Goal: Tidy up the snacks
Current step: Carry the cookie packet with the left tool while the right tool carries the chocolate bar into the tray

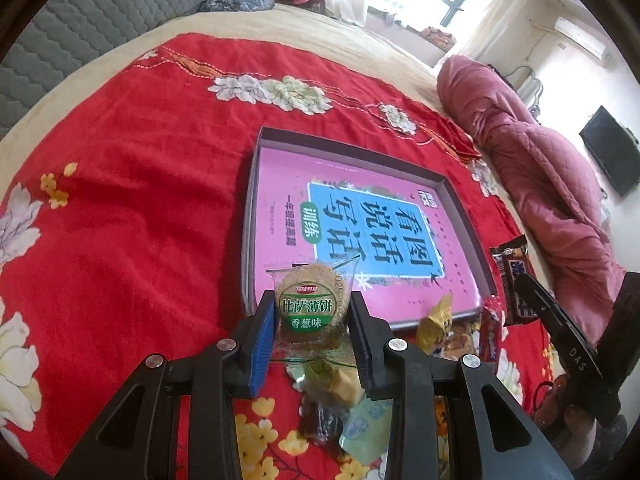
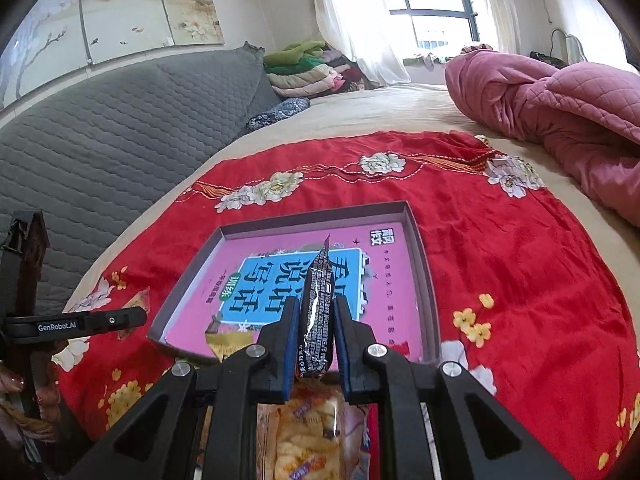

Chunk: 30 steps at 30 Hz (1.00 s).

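**Operator:** Left wrist view first: I've got the round scallion pizza-cracker packet pinched between the pads of the left gripper, lifted off the cloth, label facing the lens. The shallow box lid with the pink book cover inside lies straight ahead of those fingers, its near wall just beyond the packet.

**Spotter:** And your other hand?

**Operator:** The right gripper is closed narrow on a dark foil snack bar, standing on end, long axis running away from the camera and up toward the box interior. The box starts just past its fingertips, so I'd judge both hands about equally near; the bar's top already overlaps the book cover in view.

**Spotter:** What's left outside?

**Operator:** A loose heap of snack packets under and between the grippers, on the red floral cloth. Beyond that, a pink quilt bundled on the bed, well apart.
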Each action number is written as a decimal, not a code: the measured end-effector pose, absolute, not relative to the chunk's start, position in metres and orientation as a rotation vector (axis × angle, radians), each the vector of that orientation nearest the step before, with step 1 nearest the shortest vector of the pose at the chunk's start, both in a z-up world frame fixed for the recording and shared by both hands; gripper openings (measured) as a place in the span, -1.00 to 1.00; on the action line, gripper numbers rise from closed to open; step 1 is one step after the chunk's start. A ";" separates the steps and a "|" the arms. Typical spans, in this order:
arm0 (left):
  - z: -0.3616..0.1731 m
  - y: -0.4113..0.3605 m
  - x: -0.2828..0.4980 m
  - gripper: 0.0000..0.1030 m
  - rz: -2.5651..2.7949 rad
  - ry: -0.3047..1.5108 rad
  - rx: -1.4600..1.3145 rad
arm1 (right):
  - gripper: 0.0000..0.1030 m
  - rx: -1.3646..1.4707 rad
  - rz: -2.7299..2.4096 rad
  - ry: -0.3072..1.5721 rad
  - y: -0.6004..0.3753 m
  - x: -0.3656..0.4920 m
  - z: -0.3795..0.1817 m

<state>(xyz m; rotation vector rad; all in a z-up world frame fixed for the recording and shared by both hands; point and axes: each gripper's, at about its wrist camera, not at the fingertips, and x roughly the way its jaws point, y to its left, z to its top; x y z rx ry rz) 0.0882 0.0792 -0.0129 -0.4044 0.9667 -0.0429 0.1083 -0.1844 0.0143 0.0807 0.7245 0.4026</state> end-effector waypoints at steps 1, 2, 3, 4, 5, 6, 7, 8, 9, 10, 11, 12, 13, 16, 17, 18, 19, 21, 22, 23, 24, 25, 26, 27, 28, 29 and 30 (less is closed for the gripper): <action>-0.013 0.078 0.091 -0.30 -0.038 0.967 -0.402 | -0.67 0.080 0.405 0.723 -0.184 0.110 0.014; -0.013 0.078 0.093 -0.30 -0.034 0.967 -0.400 | -0.67 0.079 0.409 0.721 -0.183 0.111 0.014; -0.013 0.077 0.095 -0.30 -0.033 0.968 -0.397 | -0.67 0.077 0.415 0.720 -0.182 0.113 0.013; -0.013 0.076 0.097 -0.30 -0.031 0.968 -0.395 | -0.67 0.074 0.415 0.720 -0.180 0.115 0.013; -0.013 0.075 0.099 -0.30 -0.027 0.968 -0.393 | -0.67 0.070 0.417 0.720 -0.179 0.116 0.013; -0.014 0.075 0.101 -0.30 -0.025 0.969 -0.389 | -0.67 0.070 0.424 0.724 -0.178 0.117 0.011; -0.014 0.074 0.103 -0.30 -0.018 0.970 -0.386 | -0.67 0.069 0.424 0.725 -0.177 0.119 0.010; -0.015 0.074 0.105 -0.30 -0.012 0.973 -0.384 | -0.67 0.068 0.428 0.728 -0.176 0.120 0.009; -0.016 0.073 0.108 -0.30 -0.011 0.975 -0.385 | -0.67 0.066 0.433 0.732 -0.176 0.122 0.007; -0.017 0.073 0.110 -0.30 -0.008 0.979 -0.387 | -0.67 0.064 0.434 0.734 -0.175 0.122 0.006; -0.019 0.071 0.113 -0.30 -0.004 0.984 -0.386 | -0.67 0.061 0.436 0.736 -0.174 0.124 0.004; -0.020 0.071 0.114 -0.30 0.000 0.989 -0.384 | -0.67 0.060 0.440 0.740 -0.172 0.125 0.003; -0.022 0.070 0.116 -0.30 0.003 0.995 -0.383 | -0.67 0.059 0.442 0.742 -0.172 0.126 0.002; -0.027 0.067 0.120 -0.30 0.011 1.007 -0.372 | -0.67 0.058 0.449 0.752 -0.168 0.131 -0.002; -0.027 0.066 0.121 -0.30 0.014 1.010 -0.369 | -0.67 0.059 0.452 0.757 -0.167 0.132 -0.004; -0.029 0.066 0.122 -0.30 0.017 1.014 -0.366 | -0.67 0.062 0.453 0.762 -0.167 0.134 -0.006; -0.031 0.065 0.123 -0.30 0.019 1.018 -0.364 | -0.67 0.064 0.453 0.765 -0.166 0.135 -0.007; -0.035 0.065 0.127 -0.30 0.023 1.028 -0.367 | -0.67 0.067 0.454 0.775 -0.165 0.138 -0.011; -0.037 0.064 0.128 -0.30 0.025 1.032 -0.365 | -0.67 0.071 0.456 0.782 -0.164 0.140 -0.013; -0.038 0.063 0.129 -0.30 0.026 1.037 -0.360 | -0.67 0.077 0.456 0.791 -0.164 0.142 -0.016; -0.040 0.062 0.131 -0.30 0.029 1.041 -0.351 | -0.67 0.082 0.457 0.801 -0.164 0.143 -0.018; -0.041 0.061 0.131 -0.30 0.031 1.043 -0.345 | -0.67 0.087 0.454 0.813 -0.164 0.145 -0.021; -0.042 0.060 0.132 -0.30 0.031 1.044 -0.341 | -0.67 0.093 0.451 0.823 -0.164 0.146 -0.024; -0.043 0.059 0.133 -0.30 0.031 1.046 -0.340 | -0.67 0.099 0.451 0.834 -0.164 0.147 -0.026; -0.043 0.059 0.134 -0.30 0.031 1.047 -0.339 | -0.67 0.106 0.450 0.841 -0.165 0.147 -0.028; -0.045 0.059 0.135 -0.30 0.030 1.050 -0.337 | -0.67 0.117 0.448 0.852 -0.166 0.148 -0.030; -0.046 0.058 0.136 -0.30 0.031 1.053 -0.335 | -0.67 0.124 0.450 0.860 -0.167 0.149 -0.032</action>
